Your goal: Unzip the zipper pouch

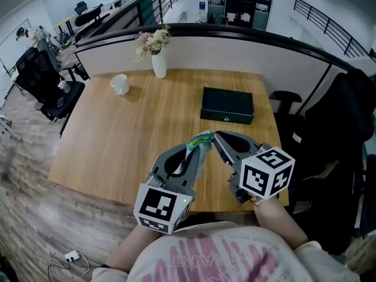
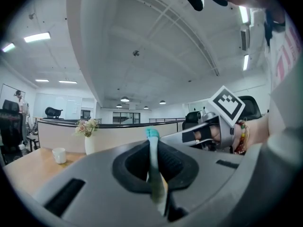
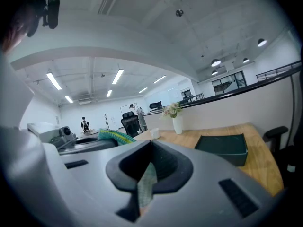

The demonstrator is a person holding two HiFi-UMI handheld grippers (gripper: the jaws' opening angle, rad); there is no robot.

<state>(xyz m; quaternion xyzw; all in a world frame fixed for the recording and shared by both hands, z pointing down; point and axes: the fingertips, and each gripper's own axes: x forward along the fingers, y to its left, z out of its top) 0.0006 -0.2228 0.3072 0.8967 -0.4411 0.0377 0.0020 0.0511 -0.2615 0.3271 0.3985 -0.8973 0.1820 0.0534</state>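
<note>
Both grippers hold a small teal and green zipper pouch (image 1: 198, 140) in the air over the front of the wooden table (image 1: 117, 151). My left gripper (image 1: 195, 150) is shut on it from the left. In the left gripper view, the pouch's teal edge (image 2: 152, 145) stands upright, pinched between the jaws of the left gripper (image 2: 152, 150). My right gripper (image 1: 218, 138) is shut on the pouch from the right, and a green strip of fabric (image 3: 147, 183) shows between its closed jaws. The pouch's striped body (image 3: 113, 136) bulges to that view's left. The zipper itself is hidden.
A black box (image 1: 227, 105) lies on the table beyond the grippers. A white cup (image 1: 119, 84) and a white vase of flowers (image 1: 158, 64) stand at the far side. Dark office chairs (image 1: 343, 128) crowd the table's right side, and another chair (image 1: 41, 81) is at the left.
</note>
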